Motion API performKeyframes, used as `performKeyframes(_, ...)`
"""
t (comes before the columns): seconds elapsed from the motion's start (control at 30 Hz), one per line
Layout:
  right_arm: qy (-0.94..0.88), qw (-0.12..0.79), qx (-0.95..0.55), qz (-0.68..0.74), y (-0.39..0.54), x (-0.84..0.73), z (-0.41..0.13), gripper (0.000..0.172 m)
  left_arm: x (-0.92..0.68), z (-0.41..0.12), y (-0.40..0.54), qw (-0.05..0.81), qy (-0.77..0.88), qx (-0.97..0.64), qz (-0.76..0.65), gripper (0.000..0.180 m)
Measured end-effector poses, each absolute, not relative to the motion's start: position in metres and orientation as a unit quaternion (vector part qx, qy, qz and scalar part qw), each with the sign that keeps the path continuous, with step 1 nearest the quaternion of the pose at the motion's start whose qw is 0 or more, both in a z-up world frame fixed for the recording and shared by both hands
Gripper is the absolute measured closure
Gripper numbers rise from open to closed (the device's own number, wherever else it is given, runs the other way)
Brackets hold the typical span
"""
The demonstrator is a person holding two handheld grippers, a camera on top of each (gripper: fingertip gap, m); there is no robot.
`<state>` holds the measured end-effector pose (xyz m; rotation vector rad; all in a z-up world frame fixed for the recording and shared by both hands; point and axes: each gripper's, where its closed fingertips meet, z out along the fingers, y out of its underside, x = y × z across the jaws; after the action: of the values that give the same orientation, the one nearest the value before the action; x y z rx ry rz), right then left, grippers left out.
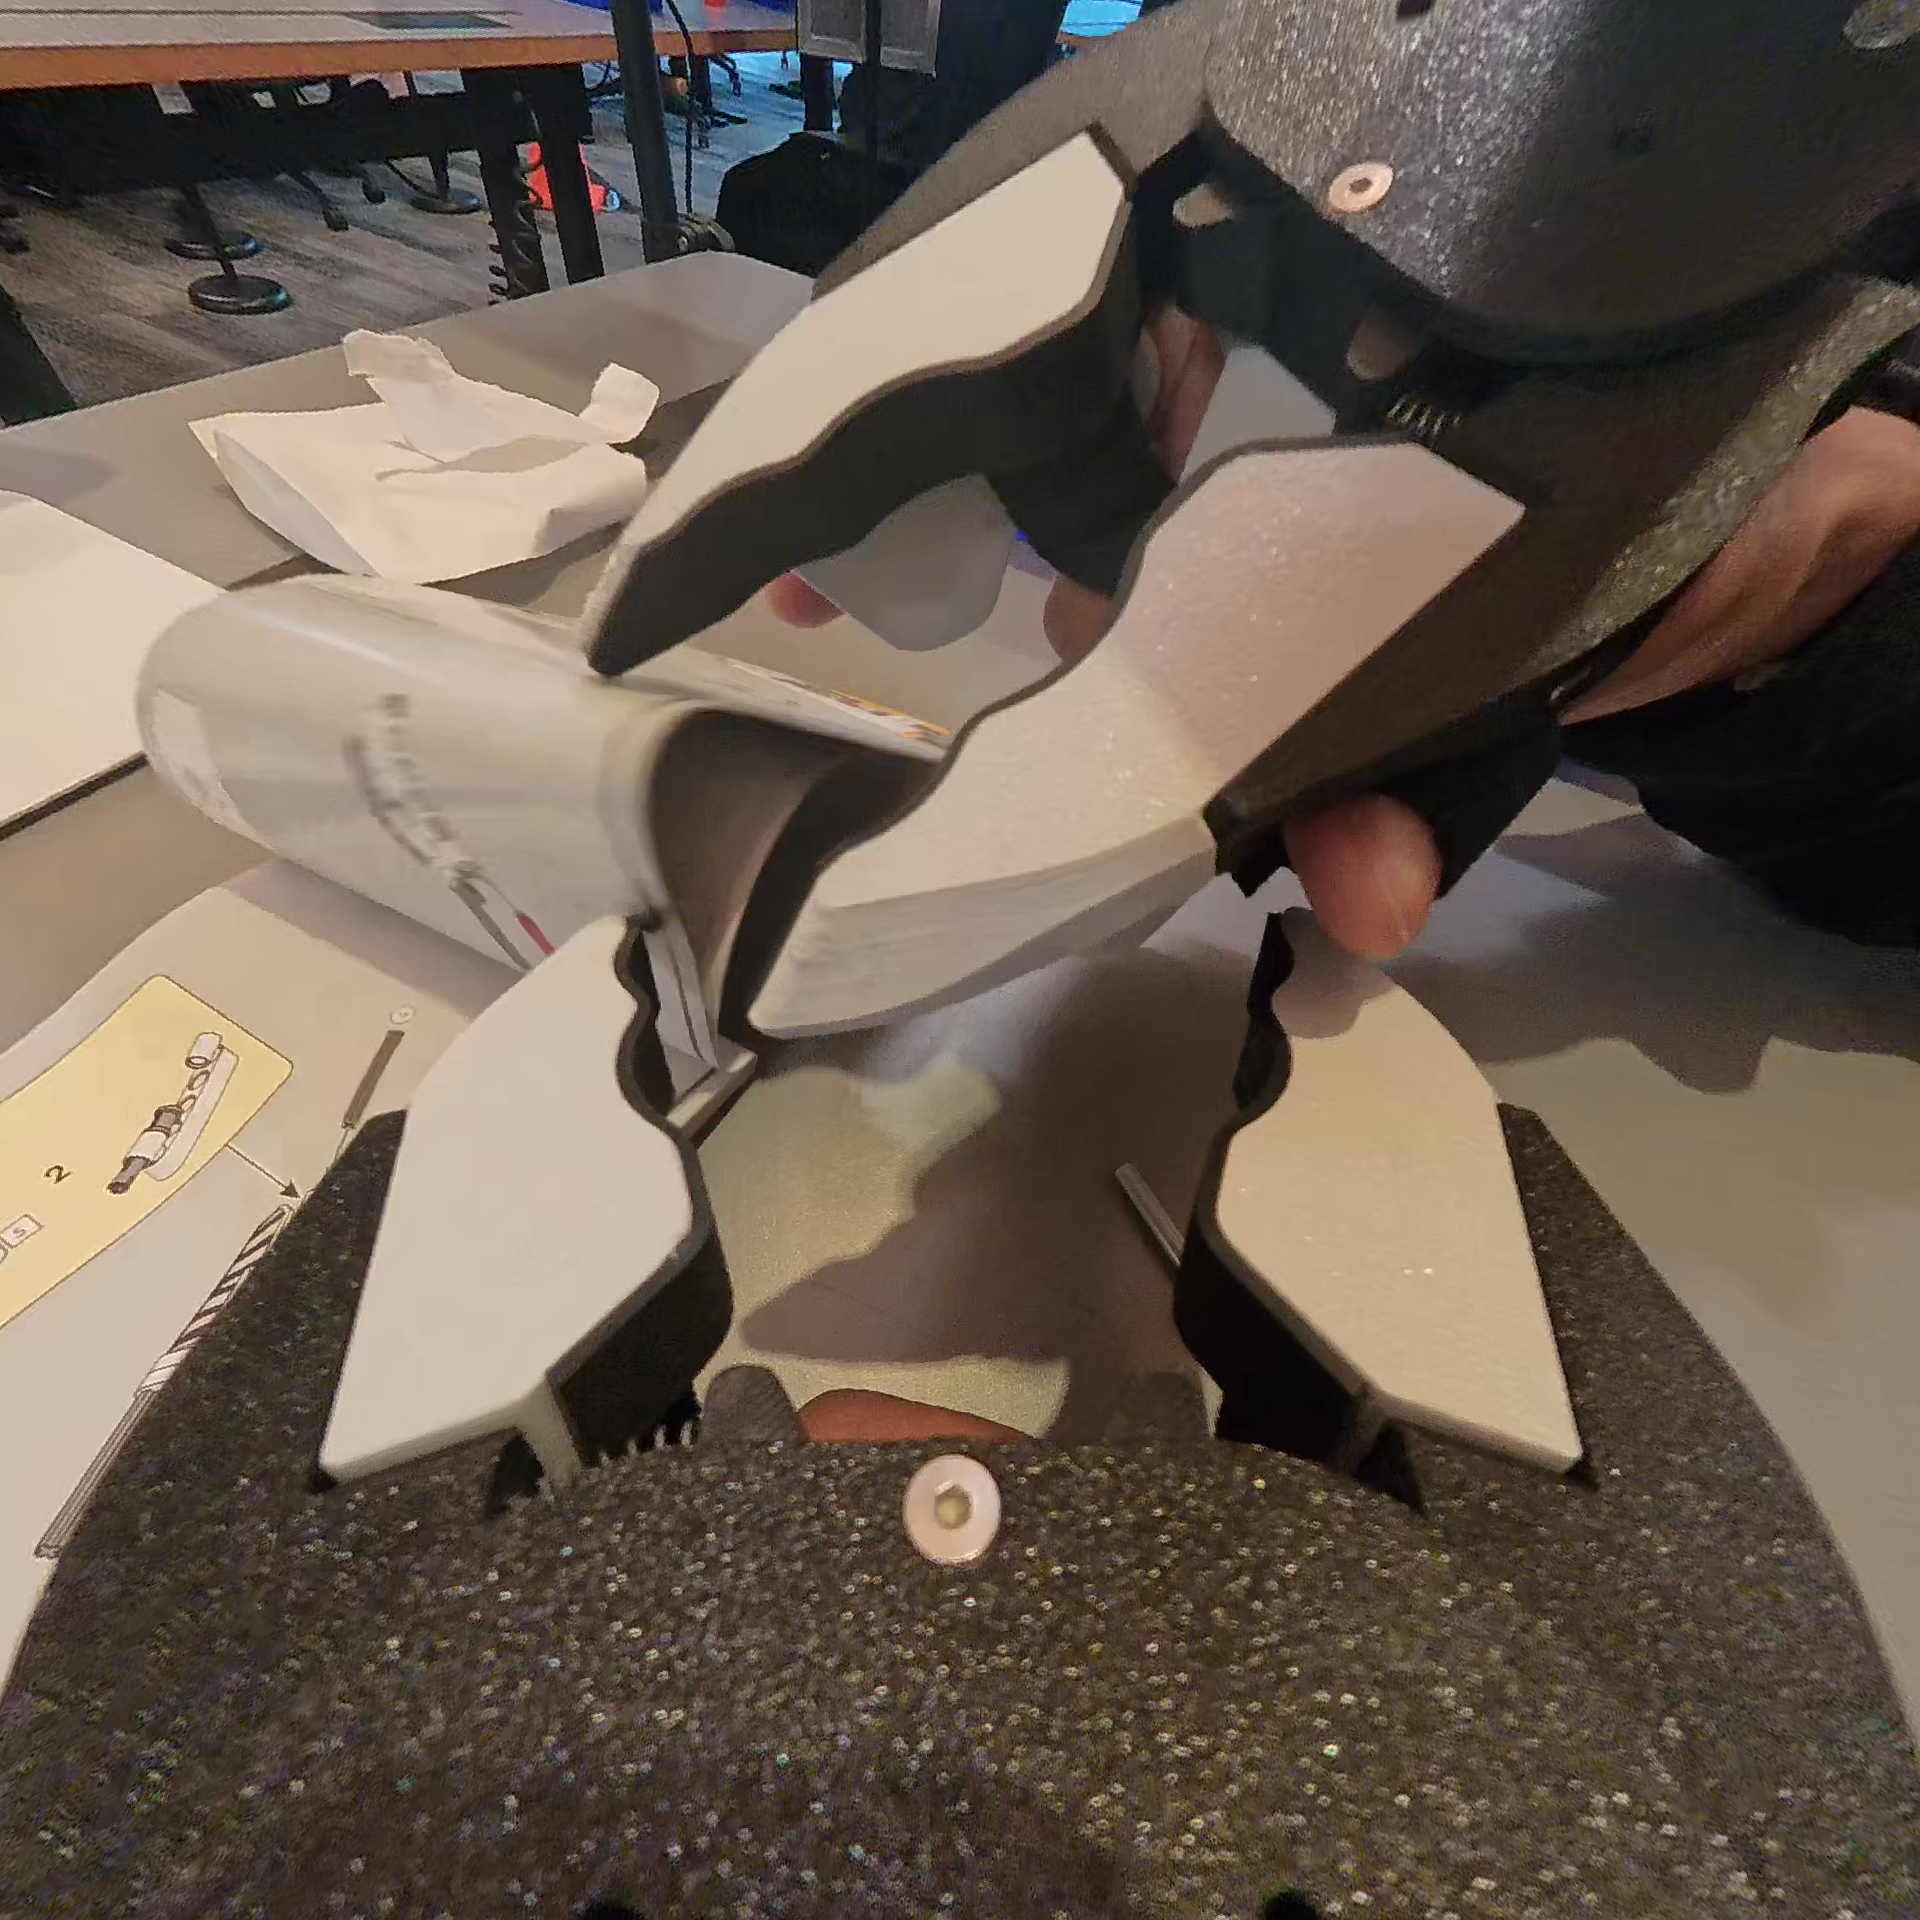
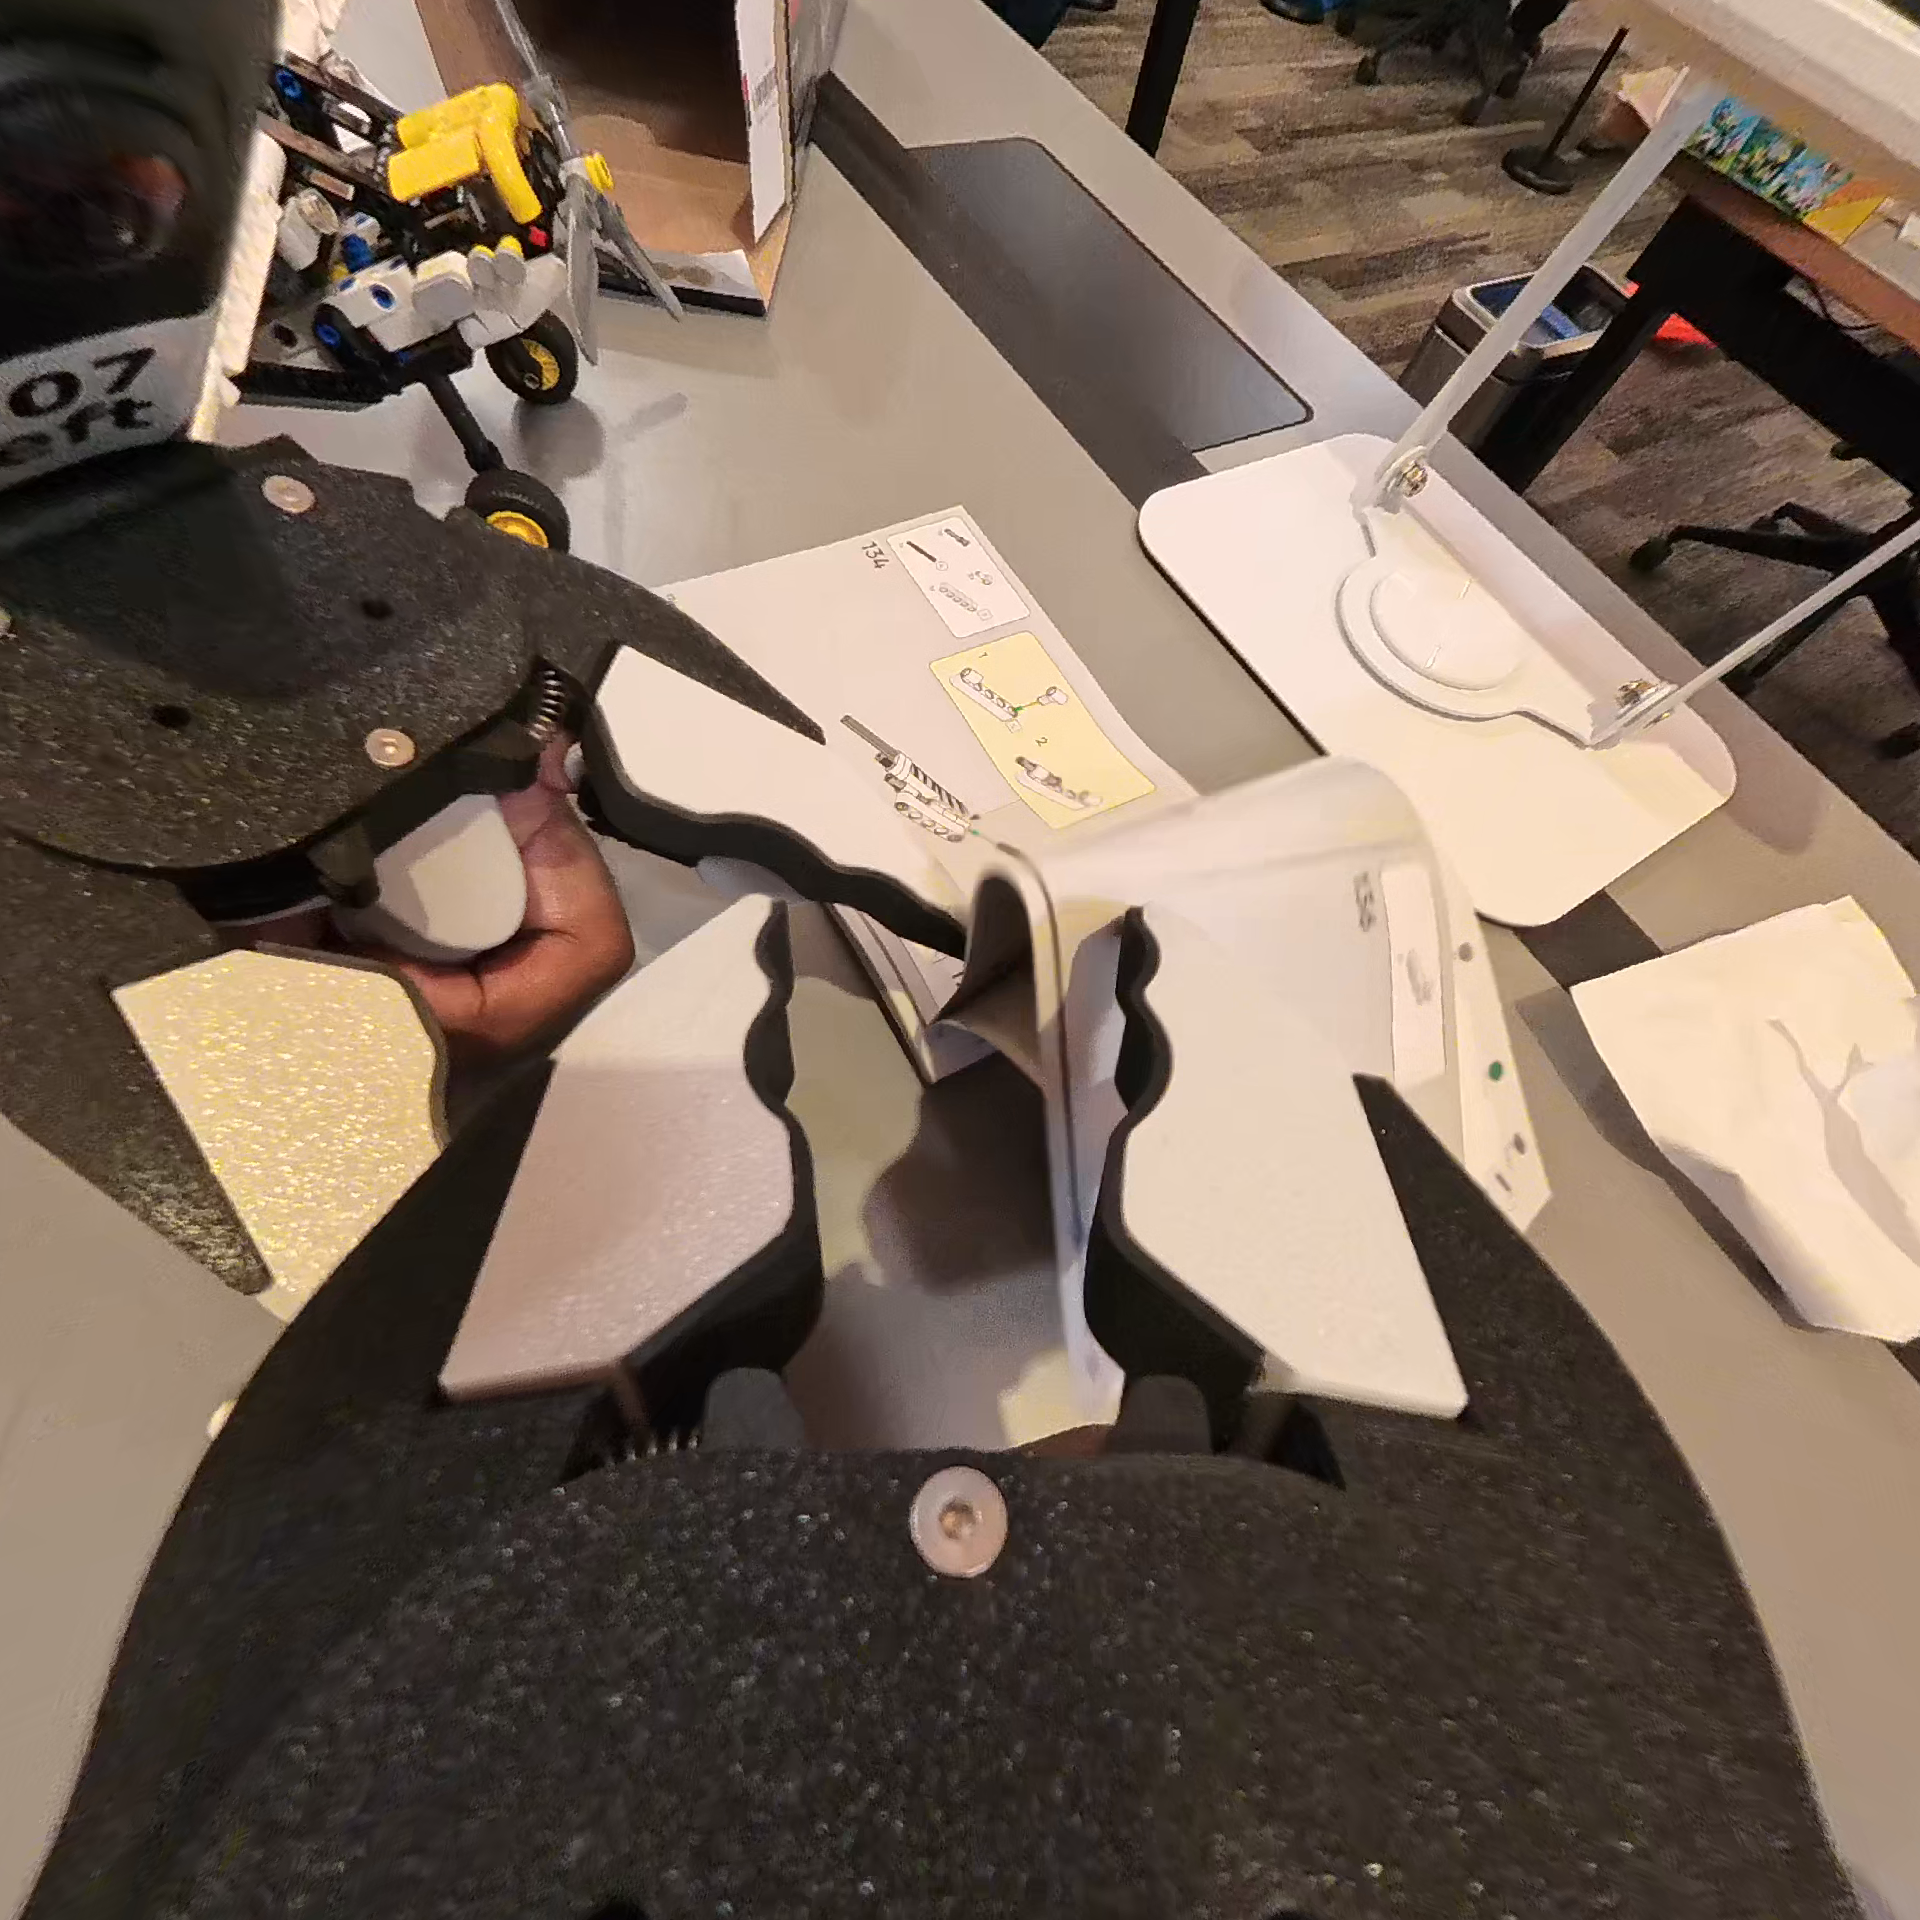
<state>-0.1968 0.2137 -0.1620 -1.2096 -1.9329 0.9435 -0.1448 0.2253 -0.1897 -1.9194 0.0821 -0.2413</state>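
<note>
An open instruction booklet (image 2: 810, 665) lies on the grey table (image 2: 831, 416). A sheaf of its pages (image 2: 1247, 862) is lifted and curled over; it also shows in the left wrist view (image 1: 395, 727). My right gripper (image 2: 954, 920) straddles the curled sheaf. The paper lies against its right finger (image 2: 1247, 1143) and the other finger stands clear, so it is open. In the left wrist view the right gripper (image 1: 691, 836) has one fingertip on top of the curl and one inside it. My left gripper (image 1: 948, 935) is wide open. Its left fingertip (image 1: 613, 966) touches the sheaf's edge.
A toy vehicle of yellow, black and white building pieces (image 2: 436, 239) and an open cardboard box (image 2: 665, 135) stand at the back. A white flat stand with thin rods (image 2: 1434, 665) is on the right. Crumpled white paper (image 2: 1766, 1091) lies beside the booklet, and also shows in the left wrist view (image 1: 436, 468).
</note>
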Motion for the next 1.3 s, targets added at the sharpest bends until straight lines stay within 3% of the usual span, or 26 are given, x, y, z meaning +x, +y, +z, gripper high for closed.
performKeyframes(0.3,-0.734,0.342,-0.482,0.333,0.237,-0.186,-0.171,0.109,-0.148,-0.193,0.225,0.557,0.029,-0.825,-0.089,0.073)
performKeyframes(0.57,-0.710,0.294,-0.532,0.357,0.256,-0.171,-0.202,0.105,-0.145,-0.199,0.232,0.537,0.034,-0.837,-0.100,0.073)
performKeyframes(1.3,-0.745,0.273,-0.476,0.380,0.216,-0.190,-0.185,0.106,-0.145,-0.195,0.232,0.550,0.035,-0.829,-0.095,0.074)
